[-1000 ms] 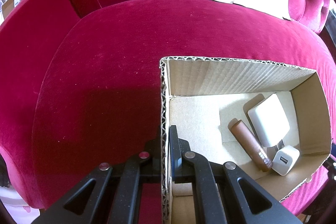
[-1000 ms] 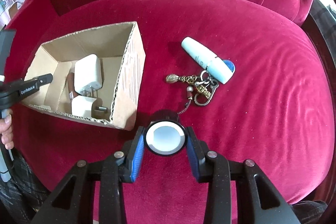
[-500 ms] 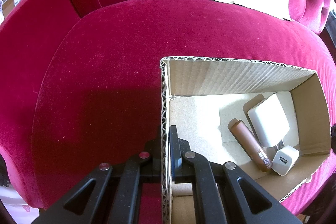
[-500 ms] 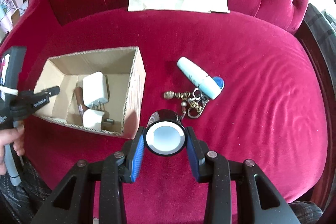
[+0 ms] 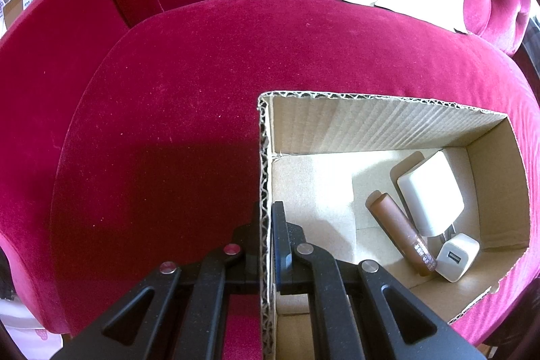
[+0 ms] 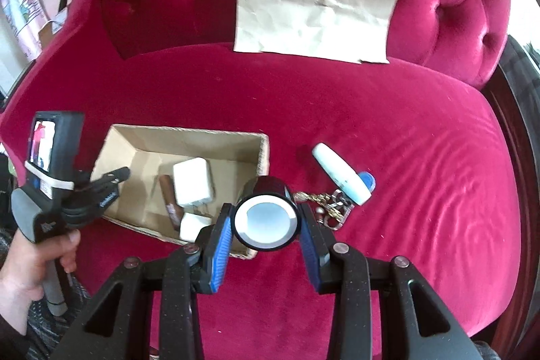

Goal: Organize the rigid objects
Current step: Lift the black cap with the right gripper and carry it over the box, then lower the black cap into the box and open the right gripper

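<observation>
The right gripper (image 6: pixel 266 226) jaws clamp a black cylinder (image 6: pixel 266 218) above the cardboard box (image 6: pixel 189 137) edge.

Black cylinder (image 6: pixel 266 218), white end face showing, held above sofa seat's front edge; cardboard box (image 6: pixel 189 137) open, toward seat's left.

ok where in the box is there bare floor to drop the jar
The box has bare floor on its left half, between the wall the left tongs pinch and the brown tube. The right end is crowded: tube, big charger and small charger packed together.
</observation>
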The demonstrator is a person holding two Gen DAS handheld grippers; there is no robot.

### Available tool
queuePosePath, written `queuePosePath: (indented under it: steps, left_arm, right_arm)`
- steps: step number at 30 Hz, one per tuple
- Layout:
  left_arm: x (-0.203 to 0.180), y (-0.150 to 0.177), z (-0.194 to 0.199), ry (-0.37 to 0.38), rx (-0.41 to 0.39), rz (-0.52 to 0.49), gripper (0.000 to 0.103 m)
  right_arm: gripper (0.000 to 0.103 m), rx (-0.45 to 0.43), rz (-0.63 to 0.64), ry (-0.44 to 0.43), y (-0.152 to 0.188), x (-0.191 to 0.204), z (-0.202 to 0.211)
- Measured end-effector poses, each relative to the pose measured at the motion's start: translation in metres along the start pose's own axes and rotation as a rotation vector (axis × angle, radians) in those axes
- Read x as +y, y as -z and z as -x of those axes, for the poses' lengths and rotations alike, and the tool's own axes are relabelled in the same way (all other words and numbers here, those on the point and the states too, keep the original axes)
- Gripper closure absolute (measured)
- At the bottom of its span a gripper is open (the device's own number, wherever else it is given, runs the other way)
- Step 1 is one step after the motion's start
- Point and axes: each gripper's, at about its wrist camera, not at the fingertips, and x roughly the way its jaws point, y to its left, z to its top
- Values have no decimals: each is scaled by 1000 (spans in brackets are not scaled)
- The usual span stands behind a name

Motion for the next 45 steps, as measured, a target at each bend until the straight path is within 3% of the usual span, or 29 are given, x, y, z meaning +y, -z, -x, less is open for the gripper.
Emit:
queuePosePath:
  steps: [19,34,45]
  left_arm:
    - [1,-2,0,1,0,3,100]
    - [0,-1,0,-1,-2,1,99]
    - [1,-1,-1,-1,-2,0,99]
  right_arm:
    - [63,35,87,-62,-11,57,-34]
    - [63,77,54,-63,-9,70,-66]
    - [63,72,54,-82,-11,76,-66]
